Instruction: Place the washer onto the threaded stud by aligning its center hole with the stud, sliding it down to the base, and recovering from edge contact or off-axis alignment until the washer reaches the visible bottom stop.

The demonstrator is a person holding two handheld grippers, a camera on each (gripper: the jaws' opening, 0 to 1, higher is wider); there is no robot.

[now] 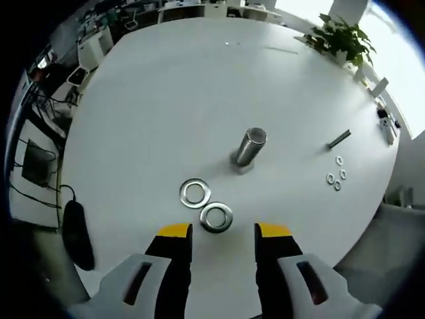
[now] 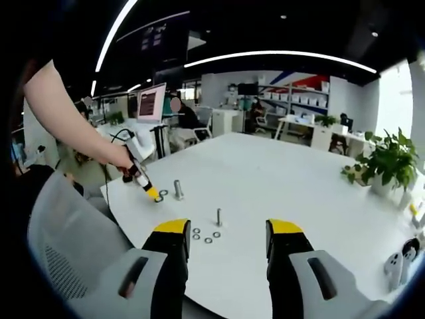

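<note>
White tabletop (image 1: 166, 100) carries two large steel washers (image 1: 206, 205), overlapping, just ahead of the left gripper (image 1: 224, 231), whose jaws stand wide and empty. Right of the washers rises the threaded stud (image 1: 250, 147), bare, then a small bolt (image 1: 338, 139) above four small washers (image 1: 336, 177). The right gripper (image 2: 228, 239) hangs wide open, empty, near the table edge.

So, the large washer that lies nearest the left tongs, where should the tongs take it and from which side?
Take the nearest washer by its outer rim, at the edge facing the left tongs. It lies flat on the table, so a steep approach from above seems best, one jaw on each side of the ring. Its far edge appears to touch the second washer, so avoid that side.
</note>
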